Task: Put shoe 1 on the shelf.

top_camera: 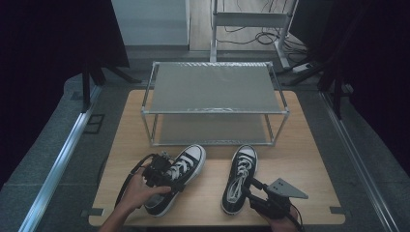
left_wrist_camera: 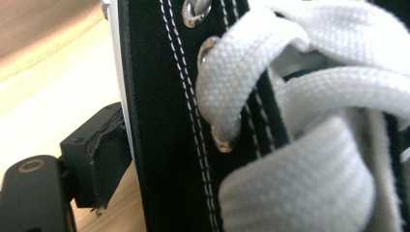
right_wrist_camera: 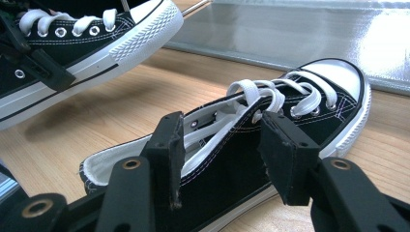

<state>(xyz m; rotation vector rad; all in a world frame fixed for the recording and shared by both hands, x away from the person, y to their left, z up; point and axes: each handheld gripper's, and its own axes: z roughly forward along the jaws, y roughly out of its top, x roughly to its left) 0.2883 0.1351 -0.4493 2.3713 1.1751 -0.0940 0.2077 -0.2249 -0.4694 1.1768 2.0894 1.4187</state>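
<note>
Two black canvas sneakers with white laces are on the wooden table [top_camera: 304, 159]. My left gripper [top_camera: 162, 175] is shut on the left sneaker [top_camera: 187, 160] at its lace side, with one pad [left_wrist_camera: 104, 154] pressed against the black wall [left_wrist_camera: 159, 145]. In the right gripper view this sneaker [right_wrist_camera: 96, 43] hangs tilted above the table, over its shadow. The right sneaker [top_camera: 240, 173] lies flat on the table. My right gripper [right_wrist_camera: 220, 142] stands open at its heel end, one jaw over the shoe's opening and the other outside its side wall [right_wrist_camera: 241, 159].
A two-level metal rack [top_camera: 215, 112] with grey shelves stands behind the sneakers at the table's far half; its lower shelf [right_wrist_camera: 300, 34] is just beyond the right sneaker's toe. A person's hands come in at the front edge. Floor and cables lie beyond the table.
</note>
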